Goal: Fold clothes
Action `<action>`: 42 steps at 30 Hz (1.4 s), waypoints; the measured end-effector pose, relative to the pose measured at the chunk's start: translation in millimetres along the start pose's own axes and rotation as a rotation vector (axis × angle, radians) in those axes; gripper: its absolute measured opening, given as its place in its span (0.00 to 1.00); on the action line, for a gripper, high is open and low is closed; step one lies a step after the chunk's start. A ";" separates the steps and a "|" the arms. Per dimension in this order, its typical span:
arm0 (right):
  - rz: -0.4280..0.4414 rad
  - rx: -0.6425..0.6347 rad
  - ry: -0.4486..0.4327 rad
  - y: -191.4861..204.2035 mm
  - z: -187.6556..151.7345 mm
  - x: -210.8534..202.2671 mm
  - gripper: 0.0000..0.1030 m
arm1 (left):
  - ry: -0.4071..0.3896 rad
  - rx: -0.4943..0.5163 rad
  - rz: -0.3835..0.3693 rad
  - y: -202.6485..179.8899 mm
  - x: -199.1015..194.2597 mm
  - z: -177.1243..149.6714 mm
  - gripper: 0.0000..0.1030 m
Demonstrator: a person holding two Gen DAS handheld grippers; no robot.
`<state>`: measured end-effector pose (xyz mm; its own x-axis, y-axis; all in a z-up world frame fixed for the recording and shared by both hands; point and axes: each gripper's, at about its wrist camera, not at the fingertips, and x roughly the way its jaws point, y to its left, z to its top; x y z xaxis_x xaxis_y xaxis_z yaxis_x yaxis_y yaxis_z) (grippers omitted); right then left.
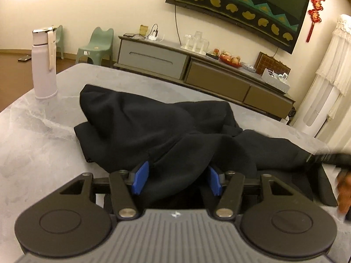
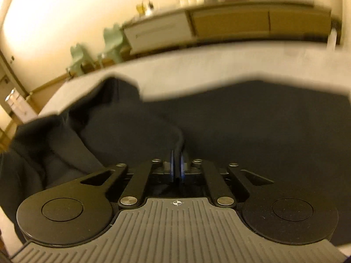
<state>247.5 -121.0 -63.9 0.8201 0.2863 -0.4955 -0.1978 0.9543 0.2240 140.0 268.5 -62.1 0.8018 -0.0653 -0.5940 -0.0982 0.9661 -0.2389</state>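
Black garment lies crumpled on the grey marble worktop, between two hand-held grippers.

The left hand-held gripper is released, its blue pads wide apart with a fold of cloth between them. The right hand-held gripper is clenched on an edge of the garment, lifting it a little. A white bottle stands on the worktop, well apart from the garment.
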 end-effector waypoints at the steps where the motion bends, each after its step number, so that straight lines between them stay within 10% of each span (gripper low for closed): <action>1: -0.006 -0.007 -0.015 0.9 5.5 -0.4 0.02 | 0.003 0.010 0.003 -1.7 0.5 -1.0 0.55; 5: -0.046 -0.043 -0.142 2.7 34.8 -17.1 0.02 | 0.016 0.048 0.013 -8.6 2.6 -5.1 0.55; 7: -0.215 -0.128 -0.176 -4.1 43.7 -11.3 0.03 | 0.022 0.067 0.018 -12.0 3.6 -7.2 0.55; 11: -0.329 -0.088 0.049 -47.8 32.8 23.6 0.36 | 0.031 0.097 0.024 -17.6 2.7 -11.7 0.56; 14: -0.346 0.068 -0.019 -81.3 -2.3 -13.4 0.80 | 0.033 0.109 0.022 -20.3 -1.7 -15.4 0.57; 15: -0.318 0.101 0.019 -87.3 -19.7 -18.0 0.80 | 0.033 0.112 0.020 -21.5 -1.6 -15.9 0.58; 20: -0.249 0.044 0.157 -90.0 -81.6 -17.0 0.79 | 0.035 0.117 0.020 -24.5 -0.7 -16.1 0.61; 24: -0.217 -0.063 0.207 -87.5 -80.4 3.5 0.05 | 0.015 0.083 0.027 -17.5 -3.7 -12.5 0.61; 28: -0.410 -0.097 0.049 -95.1 -16.1 13.4 0.03 | -0.008 0.025 0.001 -10.1 -4.9 -5.2 0.61; 29: -0.465 -0.093 -0.013 -95.6 -3.5 10.8 0.07 | -0.008 0.014 -0.007 -8.6 -4.8 -3.9 0.61; 32: -0.539 -0.088 -0.129 -88.5 7.9 4.6 0.64 | -0.001 0.016 -0.017 -6.8 -7.8 -3.9 0.61; 38: -0.008 0.087 0.113 -17.6 -82.4 -35.3 0.76 | 0.036 0.136 -0.056 -25.2 -17.7 -21.0 0.82; 42: 0.122 -0.040 0.188 46.8 -135.0 -33.7 0.71 | 0.038 0.230 0.002 -41.8 -12.3 -32.2 0.80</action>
<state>138.1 -74.4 -150.0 0.6749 0.4072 -0.6154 -0.3140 0.9131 0.2600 115.3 220.9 -69.5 0.7783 -0.0683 -0.6242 0.0403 0.9975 -0.0588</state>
